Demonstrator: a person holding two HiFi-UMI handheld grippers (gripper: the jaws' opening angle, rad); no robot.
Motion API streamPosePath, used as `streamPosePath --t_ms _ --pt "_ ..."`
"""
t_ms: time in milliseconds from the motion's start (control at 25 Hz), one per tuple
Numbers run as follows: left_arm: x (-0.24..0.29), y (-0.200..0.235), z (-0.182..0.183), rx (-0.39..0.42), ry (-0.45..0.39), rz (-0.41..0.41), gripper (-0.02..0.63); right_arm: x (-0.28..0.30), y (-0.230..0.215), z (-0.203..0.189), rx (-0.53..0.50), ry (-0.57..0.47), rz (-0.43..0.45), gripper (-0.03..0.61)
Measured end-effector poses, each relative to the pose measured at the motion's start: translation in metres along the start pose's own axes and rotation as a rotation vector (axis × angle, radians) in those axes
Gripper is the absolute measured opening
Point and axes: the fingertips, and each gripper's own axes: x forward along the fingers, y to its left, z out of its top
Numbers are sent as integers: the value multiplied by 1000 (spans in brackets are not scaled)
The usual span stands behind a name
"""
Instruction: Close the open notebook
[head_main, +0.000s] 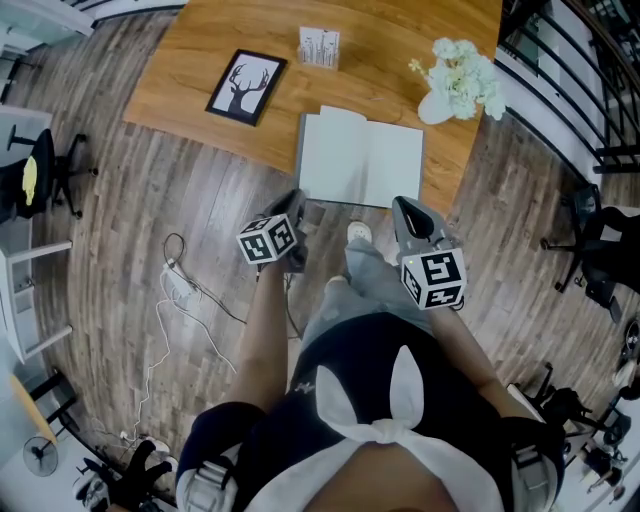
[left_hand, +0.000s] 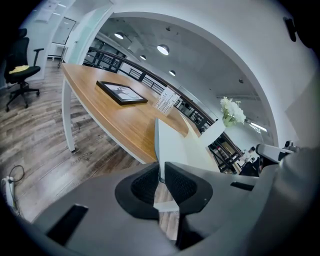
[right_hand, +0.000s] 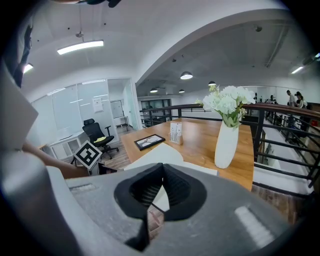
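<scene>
Now, left jaws pinching edge of open notebook, right jaws closed, empty

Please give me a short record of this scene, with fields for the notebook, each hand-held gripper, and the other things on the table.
notebook: open, white pages up, at the near edge of the wooden table
left hand-held gripper: shut on the notebook's near left edge
right hand-held gripper: shut, nothing between its jaws
other things: framed deer picture, card holder, vase of white flowers
task: not yet done
</scene>
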Motion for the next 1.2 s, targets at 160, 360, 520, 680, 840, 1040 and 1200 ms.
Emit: streamPosePath --t_ms 160,360,520,680,840,1040,1200 --pt "-3 -5 2 13 -1 -1 51 -5 0 2 1 -11 -8 -2" --pt "-9 -14 6 64 15 13 51 -12 -1 4 3 -23 -22 -2" --pt "-13 -20 9 86 20 16 51 -16 0 4 7 -27 -29 -2" --pt "-17 -27 13 100 16 17 48 -21 0 6 10 -36 -38 -2" --pt "-20 -35 15 109 10 19 46 -28 -3 8 12 -49 -50 -2" --pt "-25 -45 19 116 -5 9 44 -35 -7 8 17 -59 -67 -2" --pt "-29 -56 20 138 -12 2 43 -42 -8 7 21 -68 -74 -2"
